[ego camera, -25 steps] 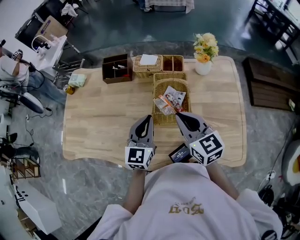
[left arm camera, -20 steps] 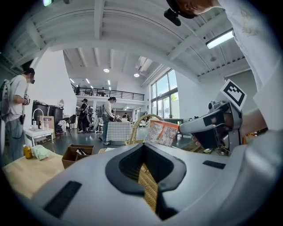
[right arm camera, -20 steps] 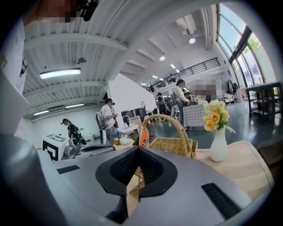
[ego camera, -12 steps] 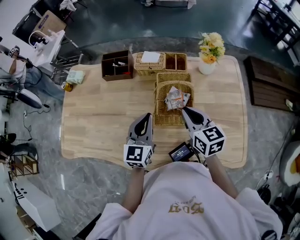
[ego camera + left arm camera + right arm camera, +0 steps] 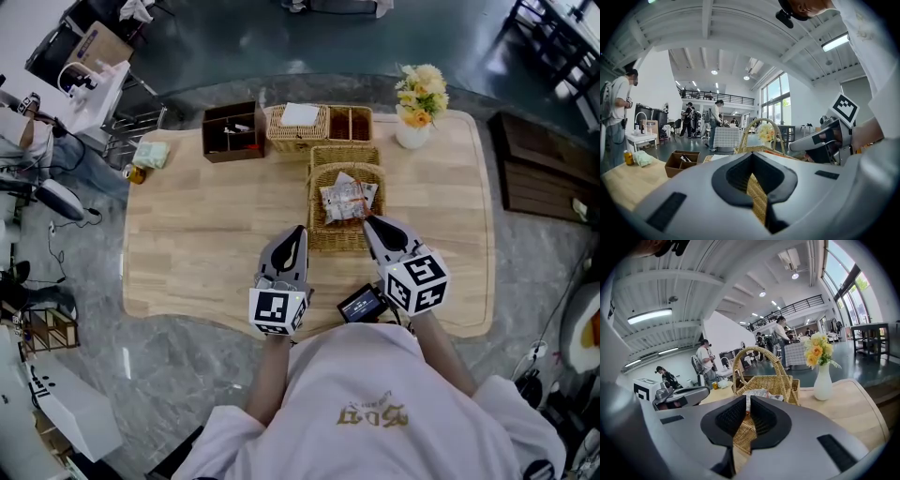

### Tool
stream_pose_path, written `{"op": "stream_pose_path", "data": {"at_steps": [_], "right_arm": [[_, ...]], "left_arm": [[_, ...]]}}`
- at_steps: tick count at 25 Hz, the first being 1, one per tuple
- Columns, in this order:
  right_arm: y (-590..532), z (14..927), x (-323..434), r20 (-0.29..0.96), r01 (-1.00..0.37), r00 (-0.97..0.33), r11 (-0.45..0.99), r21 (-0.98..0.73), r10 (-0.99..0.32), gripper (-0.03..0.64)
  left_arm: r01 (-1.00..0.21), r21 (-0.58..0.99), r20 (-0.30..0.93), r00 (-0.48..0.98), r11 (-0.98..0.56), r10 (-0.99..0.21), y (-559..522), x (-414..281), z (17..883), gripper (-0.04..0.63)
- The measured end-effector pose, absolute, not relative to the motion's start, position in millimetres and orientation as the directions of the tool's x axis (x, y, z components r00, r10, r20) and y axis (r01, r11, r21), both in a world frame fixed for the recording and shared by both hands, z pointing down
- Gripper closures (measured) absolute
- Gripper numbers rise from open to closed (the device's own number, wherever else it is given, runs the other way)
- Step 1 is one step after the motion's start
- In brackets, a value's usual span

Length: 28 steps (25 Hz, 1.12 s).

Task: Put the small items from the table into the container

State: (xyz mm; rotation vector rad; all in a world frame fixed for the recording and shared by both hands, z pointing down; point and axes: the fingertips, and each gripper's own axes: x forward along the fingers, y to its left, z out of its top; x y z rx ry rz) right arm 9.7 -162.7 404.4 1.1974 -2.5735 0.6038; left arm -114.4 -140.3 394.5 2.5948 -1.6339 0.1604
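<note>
— Entry one, clothing?
— White shirt point(image 5: 375, 412), loose white sleeves, tan print on the chest.
— Entry two, tools?
— Left gripper point(image 5: 297, 232), right gripper point(image 5: 368, 224): grey tapered shells, black ribbed pads point(image 5: 730, 417), each with a white marker cube point(image 5: 278, 312) printed in black squares.

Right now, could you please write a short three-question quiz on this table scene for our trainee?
1. Where do the snack packets lie? A: in the brown box. B: in the handled basket. C: on the floor.
2. True or false: the flower vase stands on the table, outside the handled basket.
3. Fill in: the ___ tool's tip meets the snack packets.
Key: 1 B; 2 true; 3 right, the right tool.
</note>
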Motion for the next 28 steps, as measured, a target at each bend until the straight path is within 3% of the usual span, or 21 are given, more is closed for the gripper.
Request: {"op": "stream_pose_path", "data": {"at_steps": [16, 28], "right_arm": [[-141.1, 351.5, 18.6, 0.206, -0.782, -0.616, 0.621, -0.045, -0.760, 0.597], [-132.1, 327.5, 38.1, 0.153, -0.818, -0.569, 0.575, -0.012, -0.808, 0.598]], "left_arm": [[-0.915, -0.034, 0.092, 0.399, -0.403, -0.913, -122.0, -115.0, 372.3, 0.601], [-0.916, -0.104, 0.015, 0.388, -0.387, -0.922, -114.4, -104.7, 320.4, 0.601]]}}
